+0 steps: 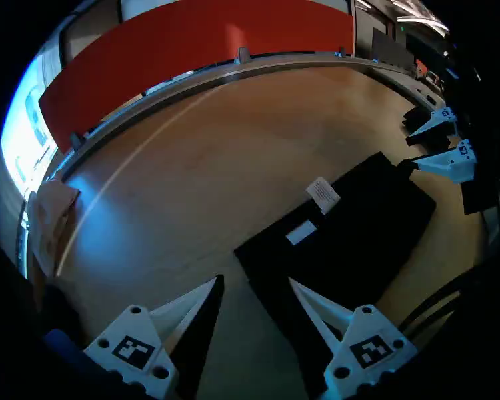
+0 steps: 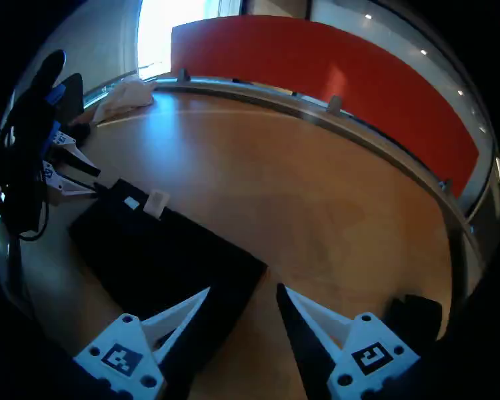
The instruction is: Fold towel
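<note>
- tabletop [image 1: 183, 200]: wood, takes up most of both views. Far edge curves under a rail [image 1: 203, 80]. Near edge cut off.
- red panel [image 2: 330, 73]: stands behind the far edge. Its ends run out of view.
- towel [image 1: 357, 227]: black, lies flat on the tabletop as a rough rectangle between the two claws, one corner toward each. So dark that folds and layers can't be made out.
- left claw [image 1: 253, 288]: released, fingers wide apart, low over the tabletop. Towel's near corner sits just ahead of the gap. One finger overlaps the towel edge; can't tell if it touches.
- right claw [image 2: 243, 293]: released, fingers spread. The opposite towel corner sits just ahead of its gap and one finger overlaps the towel. In the left gripper view it's far off at the right, one fingertip at the towel corner, with the body behind lost in shadow.
- cloth [image 2: 127, 93]: pale, crumpled, at the tabletop's far corner, well apart from the towel.
- lump [image 2: 417, 313]: dark, beside the right claw, too dim to identify.
- tag [image 1: 323, 195]: white, at the towel edge, sticking out onto the wood. Print unreadable.
- patch [image 1: 301, 233]: small, white, on the towel near the tag.
</note>
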The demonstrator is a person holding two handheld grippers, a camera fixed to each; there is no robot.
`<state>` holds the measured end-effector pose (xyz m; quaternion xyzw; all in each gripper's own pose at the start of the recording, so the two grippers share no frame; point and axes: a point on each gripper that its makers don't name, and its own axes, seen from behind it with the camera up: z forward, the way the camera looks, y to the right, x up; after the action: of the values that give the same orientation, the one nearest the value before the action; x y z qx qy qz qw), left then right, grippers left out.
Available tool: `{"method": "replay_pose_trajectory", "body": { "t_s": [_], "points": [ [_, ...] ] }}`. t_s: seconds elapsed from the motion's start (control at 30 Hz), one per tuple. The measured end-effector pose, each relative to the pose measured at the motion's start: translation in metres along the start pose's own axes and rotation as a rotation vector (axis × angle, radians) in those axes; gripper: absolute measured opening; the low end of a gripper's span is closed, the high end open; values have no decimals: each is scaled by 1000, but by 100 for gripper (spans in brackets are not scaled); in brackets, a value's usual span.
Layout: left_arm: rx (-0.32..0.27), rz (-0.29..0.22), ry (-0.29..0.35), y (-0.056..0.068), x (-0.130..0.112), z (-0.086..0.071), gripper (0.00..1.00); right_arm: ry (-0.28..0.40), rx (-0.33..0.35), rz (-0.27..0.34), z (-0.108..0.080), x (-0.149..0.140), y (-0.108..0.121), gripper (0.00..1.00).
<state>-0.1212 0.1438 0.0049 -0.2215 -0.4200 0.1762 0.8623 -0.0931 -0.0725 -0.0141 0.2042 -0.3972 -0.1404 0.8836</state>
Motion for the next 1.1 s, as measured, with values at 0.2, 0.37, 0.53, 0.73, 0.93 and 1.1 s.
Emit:
{"method": "replay_pose_trajectory", "body": {
  "t_s": [0.2,0.37,0.53,0.73,0.93,1.1],
  "points": [
    [15,-18,4,-4,4,1,63,18,-9,17,-4,3,1,94],
    [26,-30,6,-7,6,3,65,30,-21,23,-7,4,4,100],
    [37,-43,9,-10,10,4,65,42,-29,23,-12,8,6,100],
    [45,-59,10,-14,15,5,65,59,-29,25,-18,11,5,100],
    [48,-71,10,-17,16,6,65,65,-26,20,-23,10,2,100],
    [52,-69,10,-18,16,6,65,65,-24,18,-25,8,1,100]
  ]
}}
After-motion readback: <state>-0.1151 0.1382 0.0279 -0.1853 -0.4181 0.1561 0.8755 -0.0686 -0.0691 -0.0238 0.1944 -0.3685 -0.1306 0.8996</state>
